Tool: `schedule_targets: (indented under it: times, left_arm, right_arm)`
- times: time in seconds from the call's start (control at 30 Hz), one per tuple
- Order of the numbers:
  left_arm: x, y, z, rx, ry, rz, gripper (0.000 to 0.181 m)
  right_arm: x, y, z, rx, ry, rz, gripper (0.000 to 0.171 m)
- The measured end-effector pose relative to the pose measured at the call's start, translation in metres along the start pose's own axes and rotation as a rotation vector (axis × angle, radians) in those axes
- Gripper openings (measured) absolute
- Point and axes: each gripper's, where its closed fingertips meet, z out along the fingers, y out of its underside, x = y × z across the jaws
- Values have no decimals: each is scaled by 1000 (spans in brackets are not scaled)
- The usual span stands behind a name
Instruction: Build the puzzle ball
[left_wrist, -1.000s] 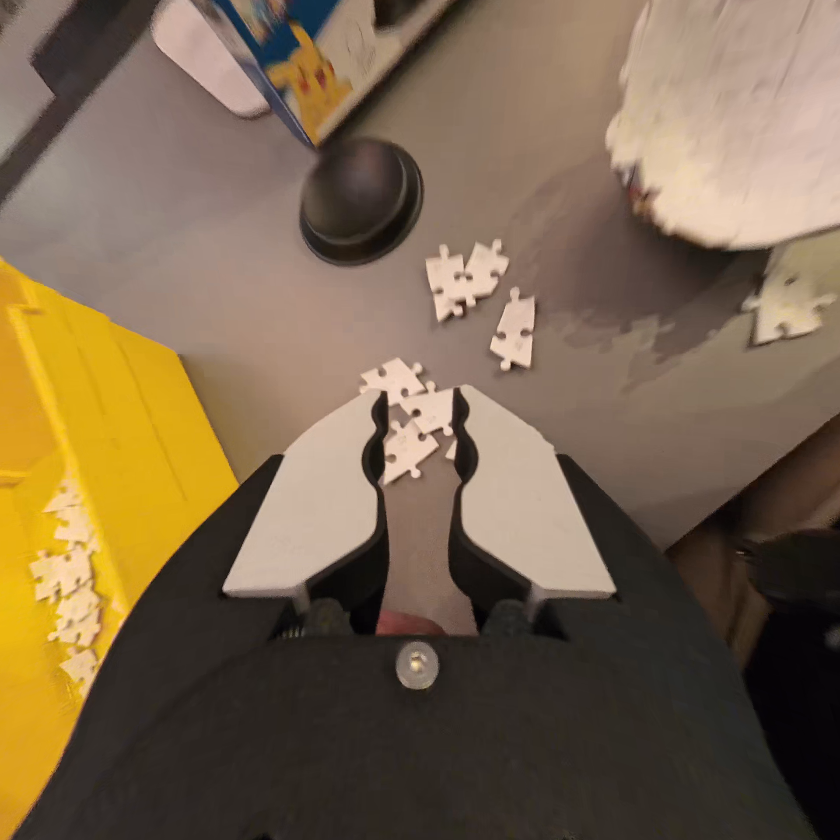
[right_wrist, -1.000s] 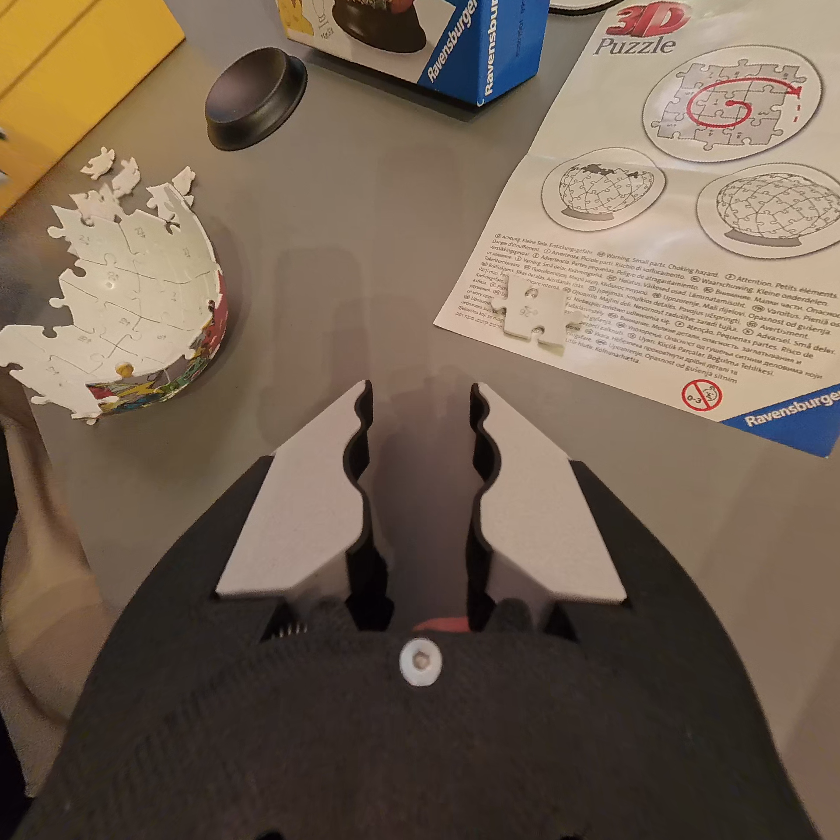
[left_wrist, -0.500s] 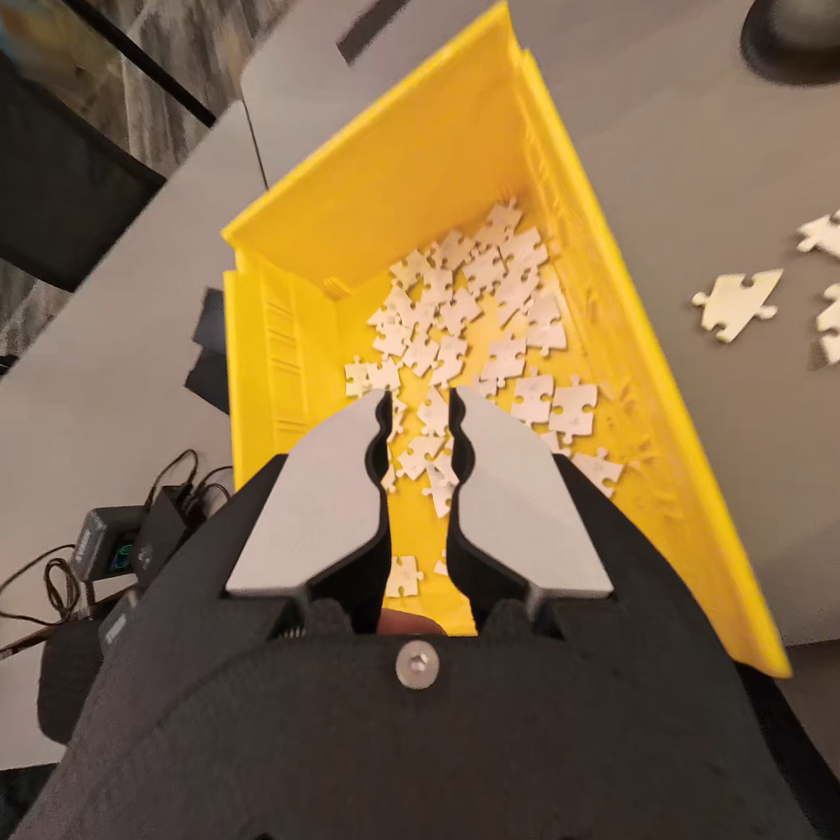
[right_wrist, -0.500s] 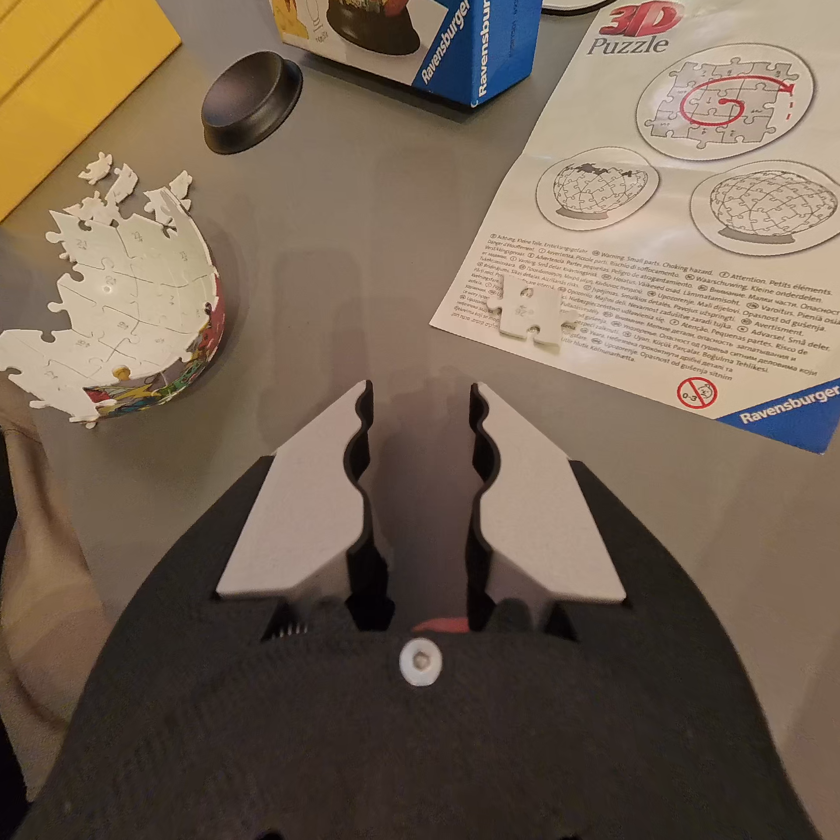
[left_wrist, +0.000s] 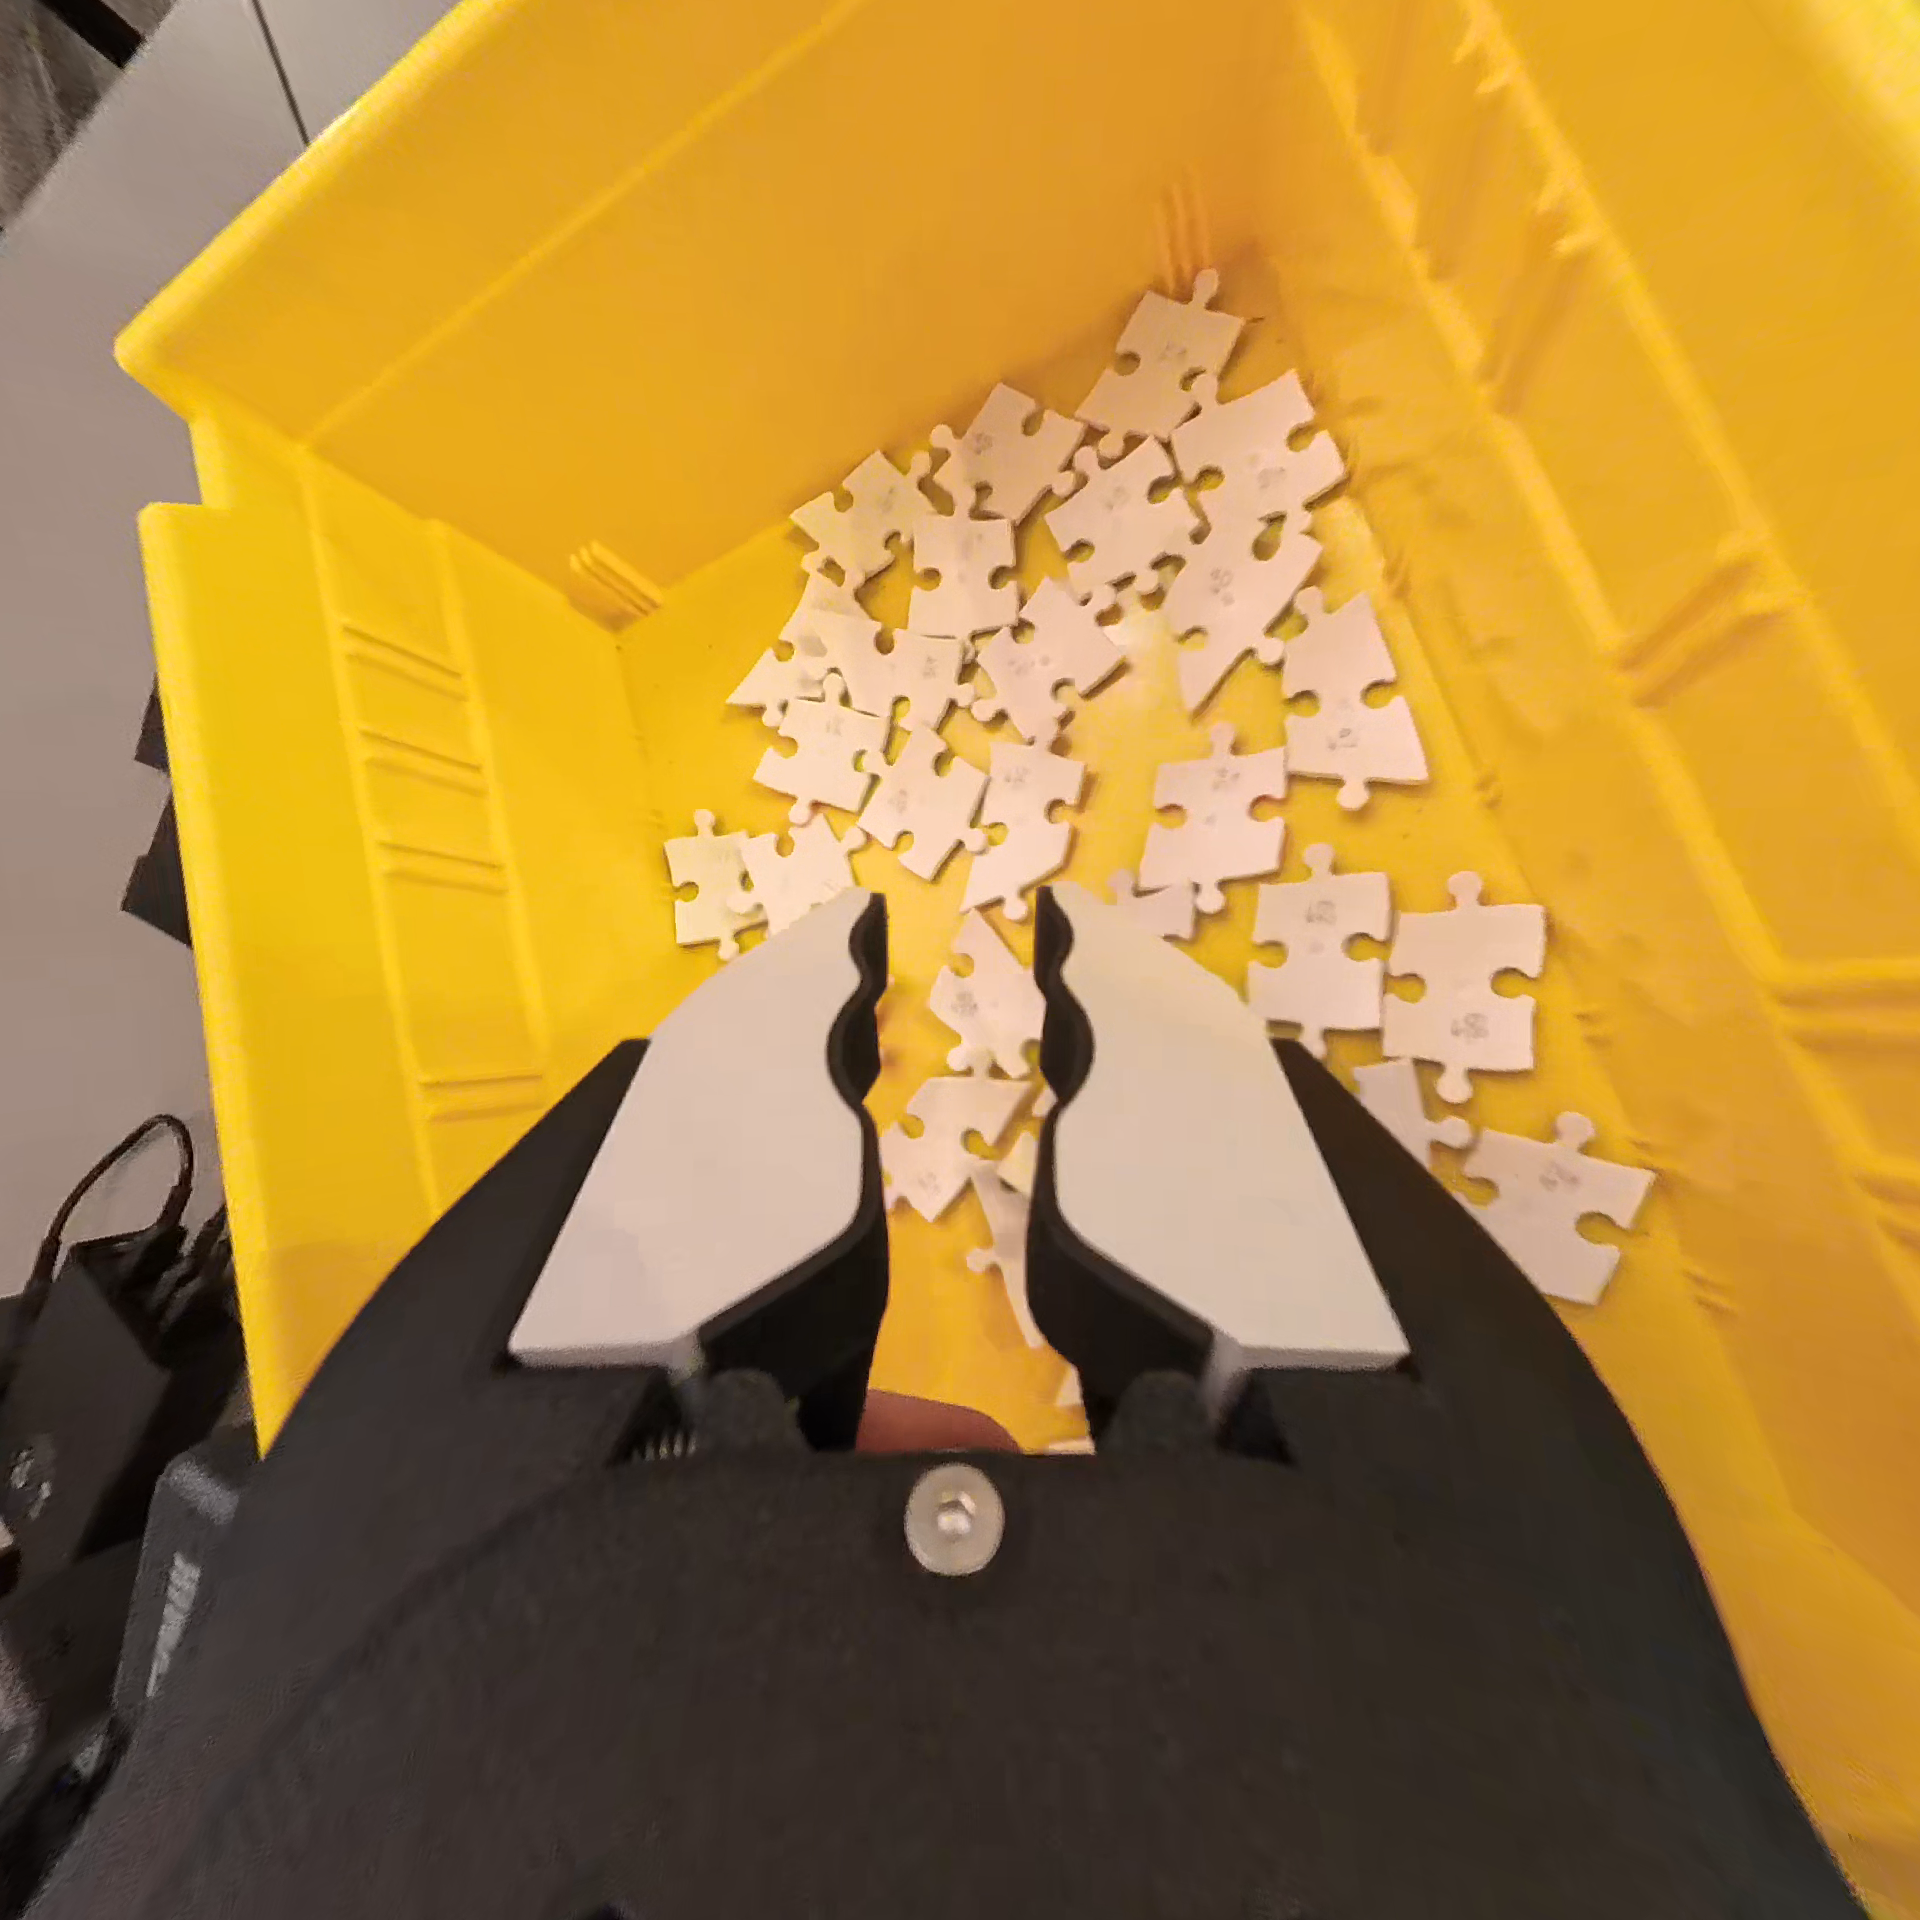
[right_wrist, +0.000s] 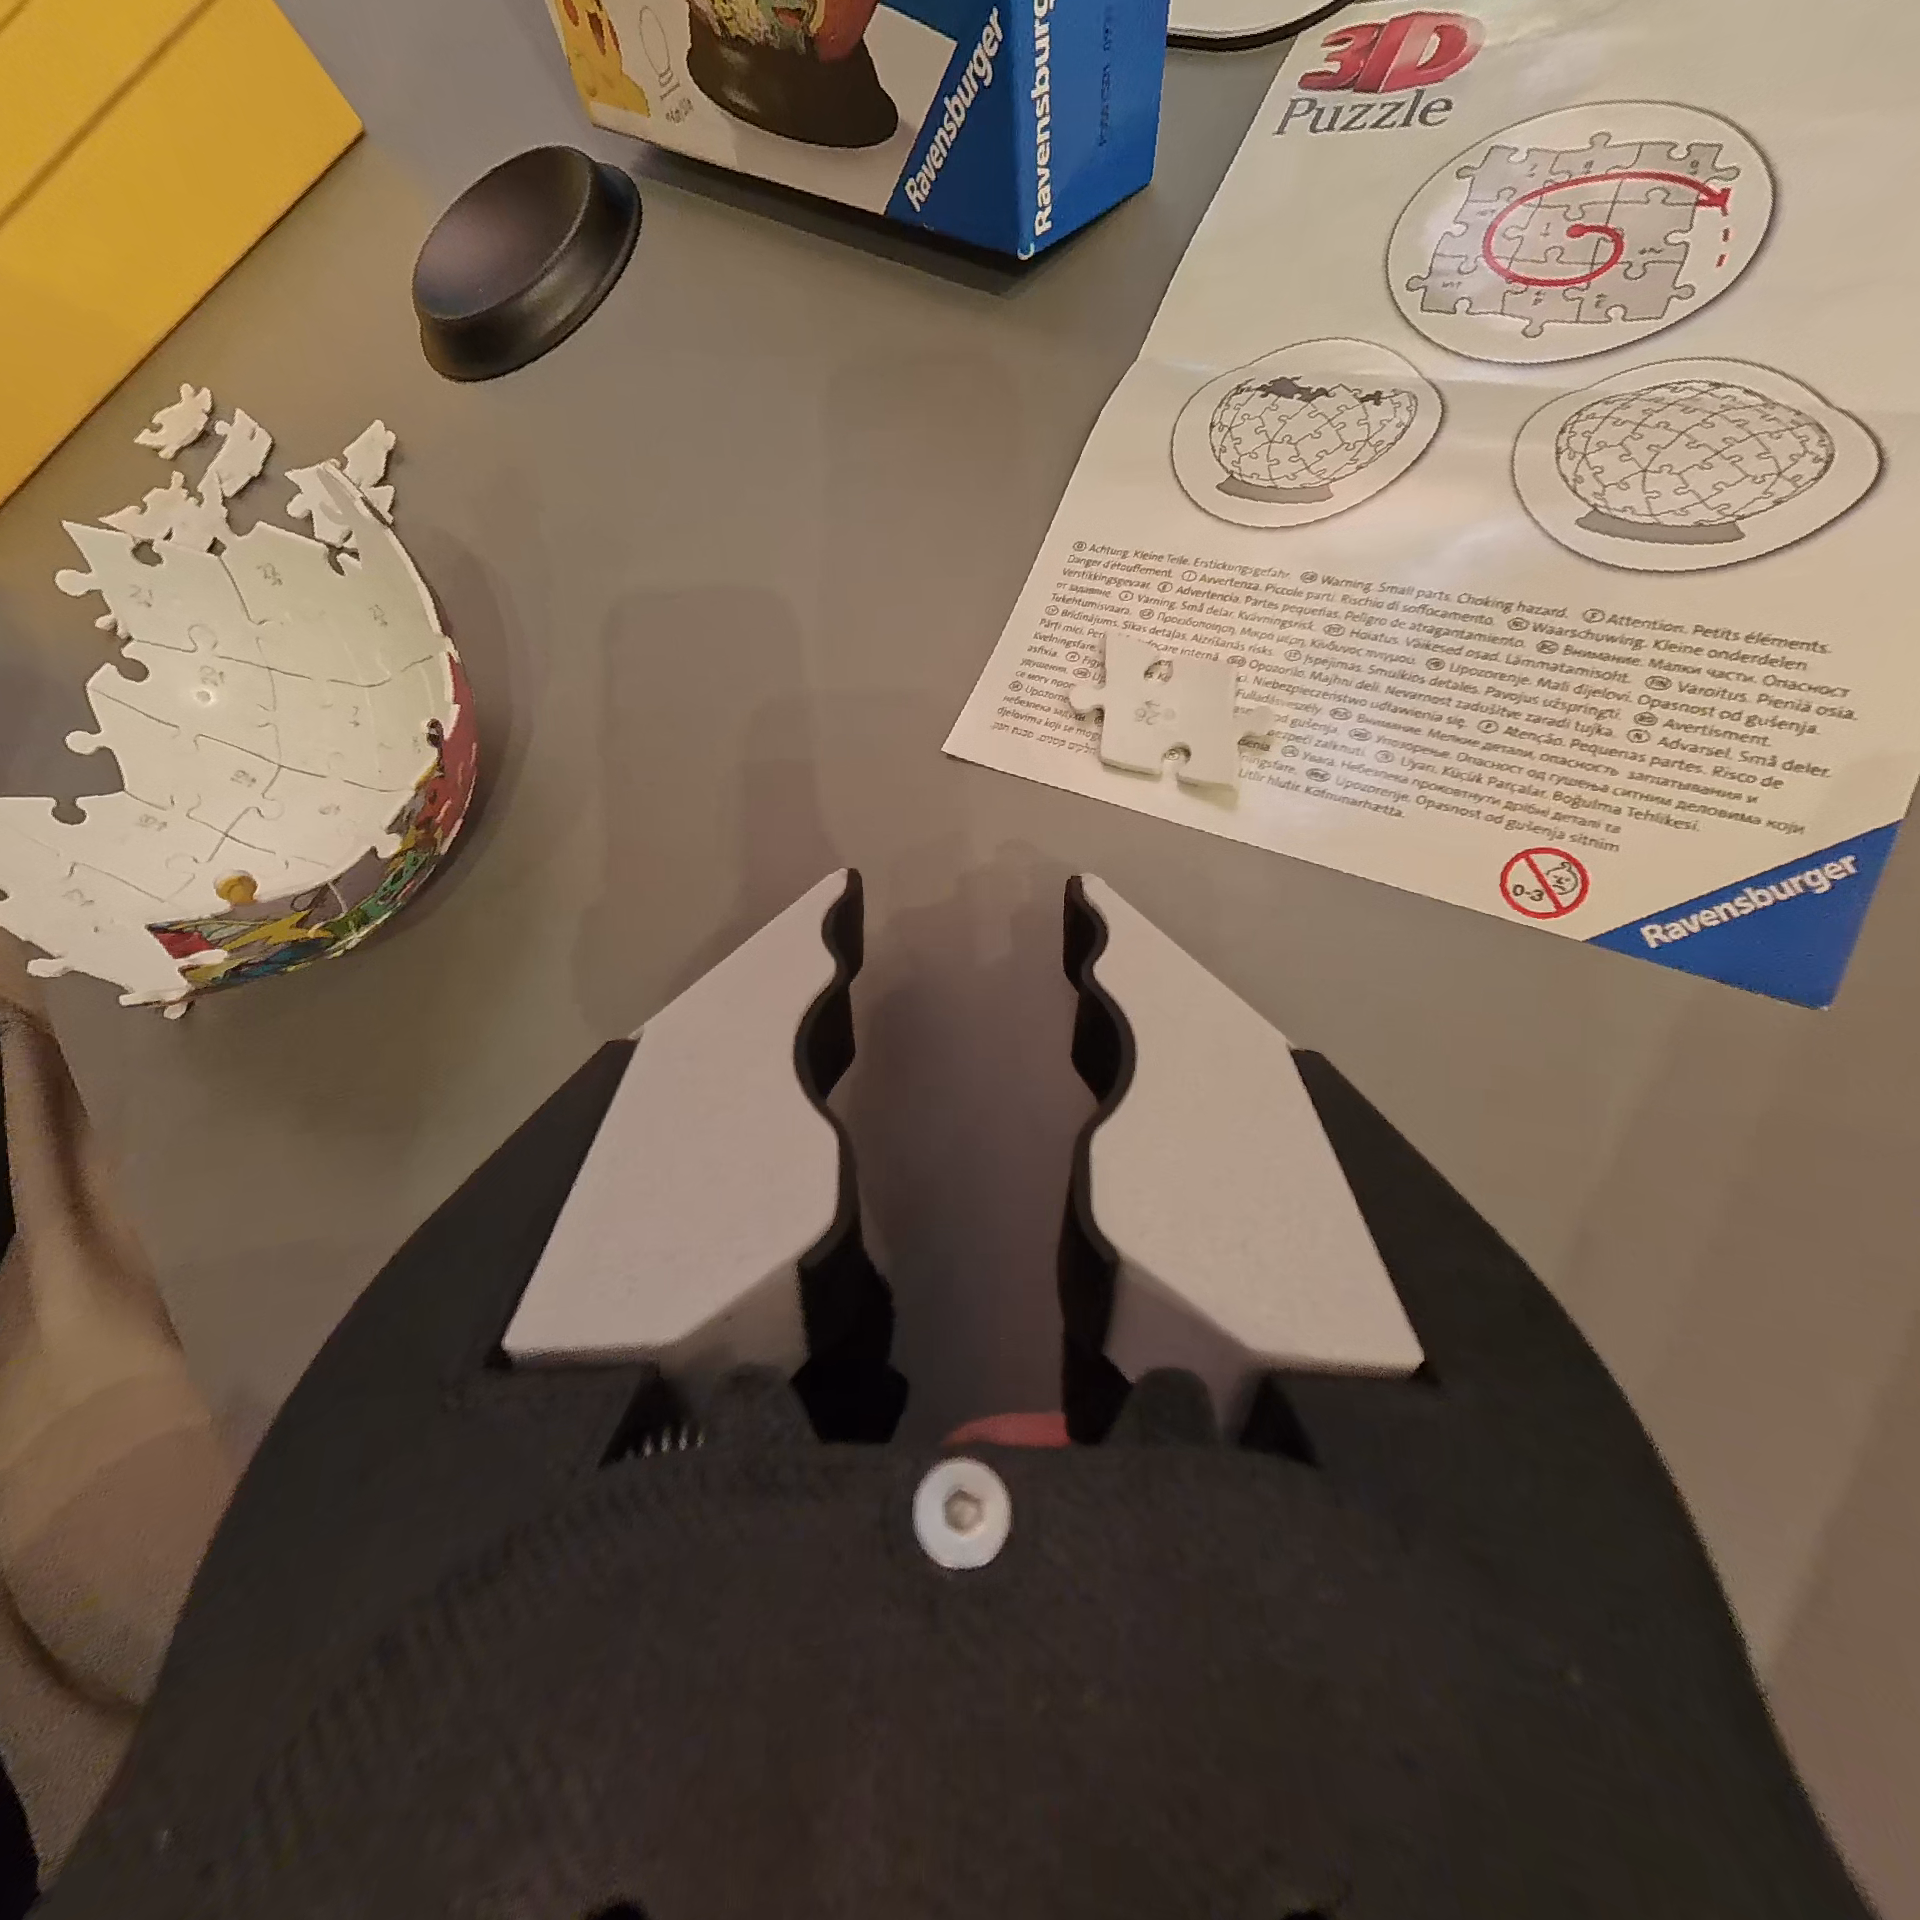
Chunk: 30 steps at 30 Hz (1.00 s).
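In the left wrist view, my left gripper (left_wrist: 958, 914) is open and empty, held inside a yellow bin (left_wrist: 582, 312) just above several loose white puzzle pieces (left_wrist: 1049, 644) lying face down on its floor. In the right wrist view, my right gripper (right_wrist: 961, 894) is open and empty above the grey table. The half-built puzzle ball (right_wrist: 239, 727), a white curved shell with a coloured outside, lies on its side at the left. One loose white piece (right_wrist: 1169, 722) lies on the instruction sheet (right_wrist: 1507, 499) ahead to the right.
A black round stand (right_wrist: 520, 260) and a blue puzzle box (right_wrist: 914, 94) stand at the back of the table. The yellow bin's side (right_wrist: 135, 177) shows at the far left. A few loose pieces (right_wrist: 208, 436) lie behind the ball. Black cables and adapters (left_wrist: 94, 1330) lie left of the bin.
My left gripper swung left from the loose pieces on the table to the yellow bin and has lowered into it. My right gripper has barely moved.
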Motion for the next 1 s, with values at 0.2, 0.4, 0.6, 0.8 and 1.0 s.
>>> schedule_targets:
  times: [0.2,0.4,0.6,0.8,1.0]
  left_arm:
    - [-11,-1,19,4,38,-34,23]
    - [-18,-12,35,14,71,-54,23]
    - [-16,-17,54,-31,65,0,22]
    - [-24,-1,63,-106,60,-83,16]
    - [-38,-7,59,-98,-25,-44,16]
  right_arm:
    - [2,-1,0,3,11,10,34]
    - [4,-1,0,3,19,14,32]
    - [5,-1,0,3,23,17,30]
    - [5,-1,0,3,21,18,30]
    - [5,-1,0,4,17,19,30]
